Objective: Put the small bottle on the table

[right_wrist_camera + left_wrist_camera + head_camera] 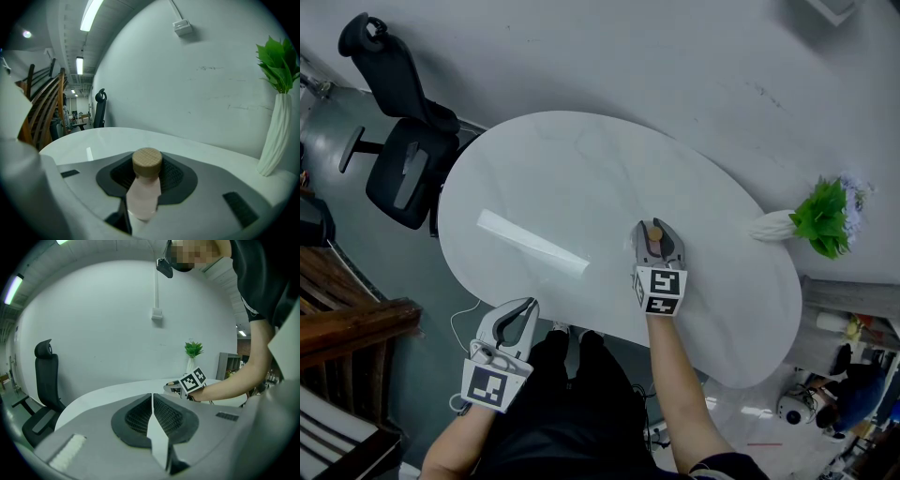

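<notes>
Clamping the small bottle (144, 190) between our right gripper's (656, 231) jaws, we hold it over the table (581, 169), centre-right of frame.

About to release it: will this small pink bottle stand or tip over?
Probably tippy: the small bottle looks narrow and tall under its wooden cap. Its smooth body may slip in the right gripper. Fallen, it'd likely roll on the glossy table.

The bottle (143, 197) is pale pink, and its cap (147, 162) is tan, perhaps wood-grained. The table (581, 159) is white. Left of the table stands a black chair (405, 164). Right of the table is a ribbed white vase (774, 225) with green leaves (823, 217).
</notes>
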`<action>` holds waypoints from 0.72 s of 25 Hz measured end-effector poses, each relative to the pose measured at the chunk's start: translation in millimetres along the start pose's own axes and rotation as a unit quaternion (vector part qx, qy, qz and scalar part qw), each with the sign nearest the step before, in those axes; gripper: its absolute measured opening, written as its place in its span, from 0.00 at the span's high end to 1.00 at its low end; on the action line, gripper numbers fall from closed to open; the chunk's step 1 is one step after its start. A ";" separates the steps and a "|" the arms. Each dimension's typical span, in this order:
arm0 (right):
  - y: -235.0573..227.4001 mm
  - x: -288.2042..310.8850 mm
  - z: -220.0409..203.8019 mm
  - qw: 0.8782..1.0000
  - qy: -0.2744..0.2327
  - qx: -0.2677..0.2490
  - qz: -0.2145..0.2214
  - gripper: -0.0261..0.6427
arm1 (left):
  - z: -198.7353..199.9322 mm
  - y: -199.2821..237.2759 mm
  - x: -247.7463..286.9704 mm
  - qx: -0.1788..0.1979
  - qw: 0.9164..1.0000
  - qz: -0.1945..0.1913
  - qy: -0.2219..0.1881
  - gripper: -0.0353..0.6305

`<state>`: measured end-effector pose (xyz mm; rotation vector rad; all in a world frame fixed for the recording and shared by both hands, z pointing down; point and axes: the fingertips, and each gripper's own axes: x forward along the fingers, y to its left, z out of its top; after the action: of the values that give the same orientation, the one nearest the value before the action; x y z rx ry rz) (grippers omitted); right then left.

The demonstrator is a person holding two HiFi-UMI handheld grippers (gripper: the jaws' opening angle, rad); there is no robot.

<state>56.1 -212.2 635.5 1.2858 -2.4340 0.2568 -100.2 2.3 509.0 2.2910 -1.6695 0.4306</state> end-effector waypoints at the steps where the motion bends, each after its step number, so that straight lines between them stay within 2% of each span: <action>1: 0.3 0.2 -0.5 1.000 0.000 0.000 0.000 0.80 | -0.1 0.4 -0.1 0.000 1.000 0.000 0.000 0.93; 18: 0.8 3.0 -2.3 1.000 -0.004 -0.010 -0.009 0.80 | -3.6 5.0 2.3 0.001 1.000 0.002 0.008 0.93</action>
<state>54.5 -213.2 638.8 1.3025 -2.4236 0.2224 -104.5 0.2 513.4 2.2807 -1.6673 0.4513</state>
